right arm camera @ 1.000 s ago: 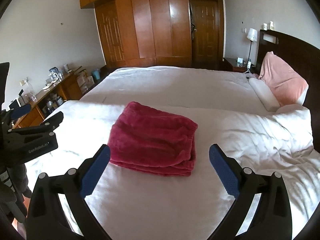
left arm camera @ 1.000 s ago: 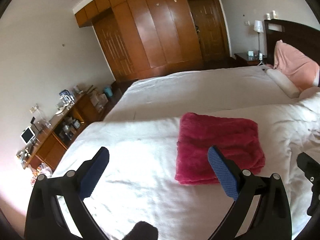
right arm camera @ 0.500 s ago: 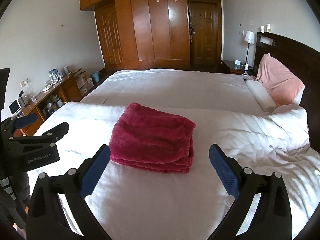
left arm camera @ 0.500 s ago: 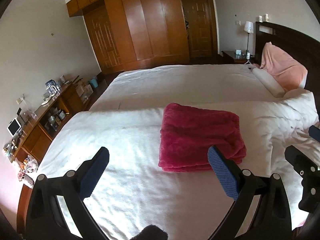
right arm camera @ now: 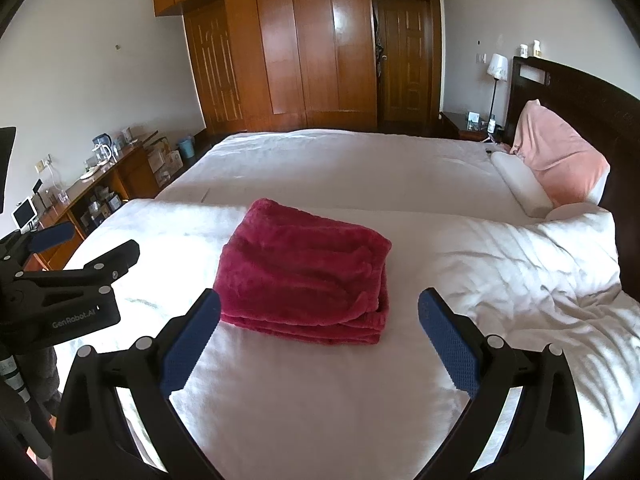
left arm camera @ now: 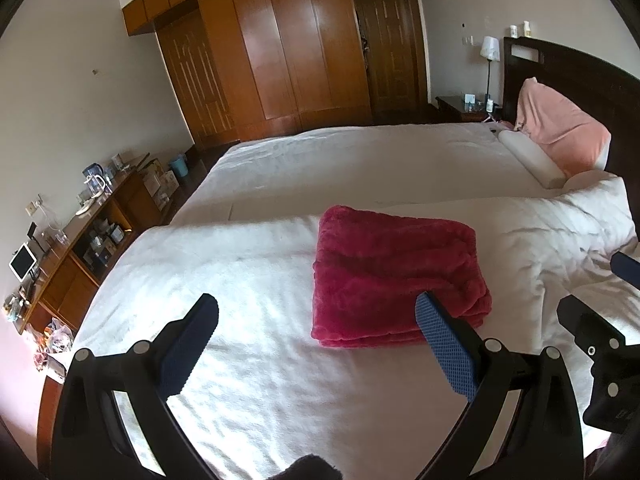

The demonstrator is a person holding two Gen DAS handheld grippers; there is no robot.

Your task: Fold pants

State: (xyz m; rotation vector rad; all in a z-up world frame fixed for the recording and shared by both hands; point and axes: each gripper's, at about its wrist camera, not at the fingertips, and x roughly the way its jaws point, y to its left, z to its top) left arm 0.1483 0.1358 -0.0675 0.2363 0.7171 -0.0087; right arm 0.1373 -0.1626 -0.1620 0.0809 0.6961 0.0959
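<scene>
Both tongs had drawn back from the pants (right arm camera: 306, 274); left tongs (left arm camera: 316, 344) and right tongs (right arm camera: 319, 334) hung spread and empty. Folded, the pants lay on the white bed (right arm camera: 320, 392), pink pillow (right arm camera: 560, 160) well beyond.

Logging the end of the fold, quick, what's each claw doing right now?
Left claw: open, holding nothing, short of the pants.
Right claw: open, holding nothing, short of the pants.
</scene>
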